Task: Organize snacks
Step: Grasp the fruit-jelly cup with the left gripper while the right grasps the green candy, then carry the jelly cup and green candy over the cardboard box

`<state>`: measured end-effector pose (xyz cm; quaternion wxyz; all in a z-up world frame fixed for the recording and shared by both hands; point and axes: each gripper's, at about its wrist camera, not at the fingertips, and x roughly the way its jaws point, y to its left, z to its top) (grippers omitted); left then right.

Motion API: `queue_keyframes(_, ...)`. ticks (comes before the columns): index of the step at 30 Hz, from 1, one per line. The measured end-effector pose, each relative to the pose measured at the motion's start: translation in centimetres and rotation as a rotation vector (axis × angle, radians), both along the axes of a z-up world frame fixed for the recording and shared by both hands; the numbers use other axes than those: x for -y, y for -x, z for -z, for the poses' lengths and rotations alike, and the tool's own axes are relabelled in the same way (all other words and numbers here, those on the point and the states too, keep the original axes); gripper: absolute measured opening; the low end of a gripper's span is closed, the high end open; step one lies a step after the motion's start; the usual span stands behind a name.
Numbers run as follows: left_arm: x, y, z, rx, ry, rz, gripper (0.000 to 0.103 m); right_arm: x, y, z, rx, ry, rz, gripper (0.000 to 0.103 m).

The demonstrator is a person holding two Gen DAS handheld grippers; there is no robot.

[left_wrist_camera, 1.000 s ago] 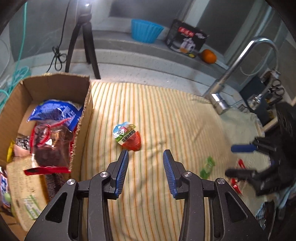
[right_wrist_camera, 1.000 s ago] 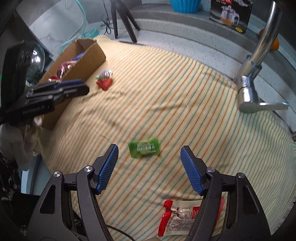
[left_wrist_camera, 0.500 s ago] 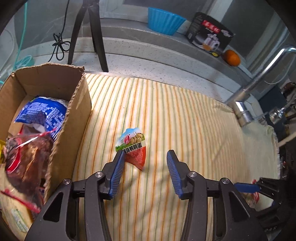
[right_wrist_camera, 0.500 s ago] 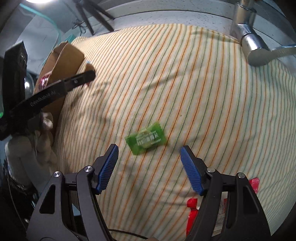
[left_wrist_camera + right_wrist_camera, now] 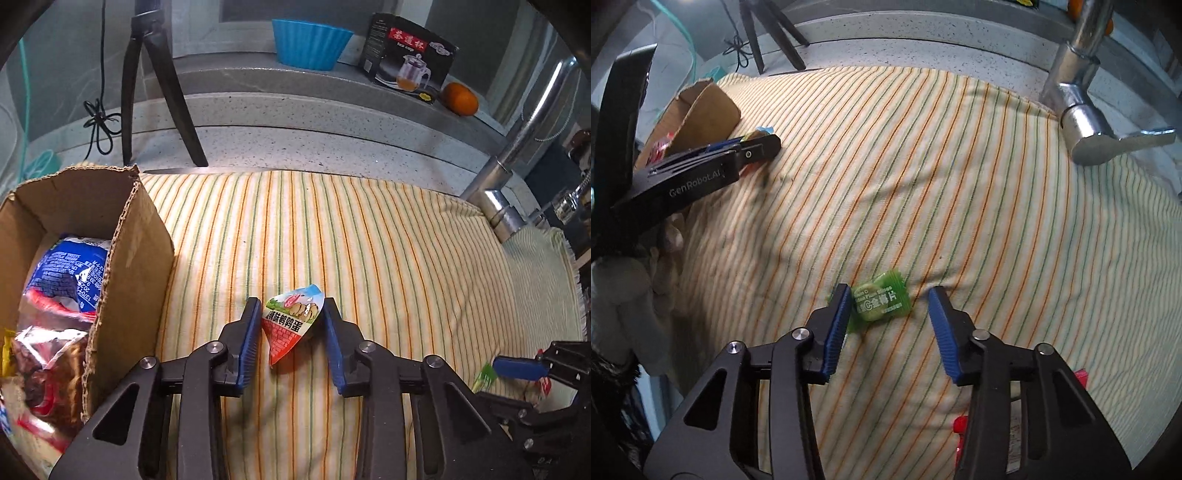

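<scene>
Left hand-held gripper (image 5: 290, 334) just closing, pinching red snack packet (image 5: 291, 326); right hand-held gripper (image 5: 888, 321) closing, half-wide around green candy packet (image 5: 881, 301).

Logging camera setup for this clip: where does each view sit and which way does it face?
Left wrist: on the left gripper, looking down its fingers at the red snack packet beside the cardboard box.
Right wrist: on the right gripper, looking down at the green candy packet; a hand shows.
Shared: striped cloth, faucet, both grippers.

Speckled grey counter (image 5: 332, 147), raised ledge (image 5: 240, 77) behind; chrome faucet (image 5: 1082, 110) right; tripod legs (image 5: 162, 85).
</scene>
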<state>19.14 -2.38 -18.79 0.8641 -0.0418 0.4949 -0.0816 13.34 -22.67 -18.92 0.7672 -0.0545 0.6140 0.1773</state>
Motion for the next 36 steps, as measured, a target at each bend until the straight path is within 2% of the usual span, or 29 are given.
queue_keyframes(2,0.3,-0.1,0.1,0.009,-0.012,0.012,0.031,-0.1,0.2,-0.1,0.005,0.011,-0.010,0.037)
queue_keyframes(3,0.3,0.0,0.0,0.012,-0.011,0.013,0.031,0.2,0.2,-0.2,0.002,0.008,-0.007,0.029)
queue_keyframes(8,0.0,0.7,-0.2,0.022,0.008,0.045,0.030,0.7,0.2,-0.4,-0.024,-0.035,0.000,0.022)
queue_keyframes(10,0.3,1.0,-0.1,0.023,-0.001,0.072,0.030,0.7,0.5,-0.3,-0.027,-0.037,-0.012,0.012)
queue_keyframes(12,0.3,1.0,-0.1,0.022,0.012,0.074,0.029,0.9,0.6,-0.3,-0.030,-0.047,-0.006,0.009)
queue_keyframes(19,-0.6,1.7,-0.9,0.019,0.089,0.048,0.024,2.2,0.8,-1.0,-0.040,-0.127,0.027,0.003)
queue_keyframes(29,-1.0,3.1,-2.1,0.031,0.144,0.031,0.023,2.2,0.4,-3.1,-0.002,-0.163,0.029,0.001)
queue_keyframes(36,-2.1,4.7,-4.5,0.074,0.181,0.013,0.023,1.5,0.2,-5.8,0.041,-0.211,0.017,0.001)
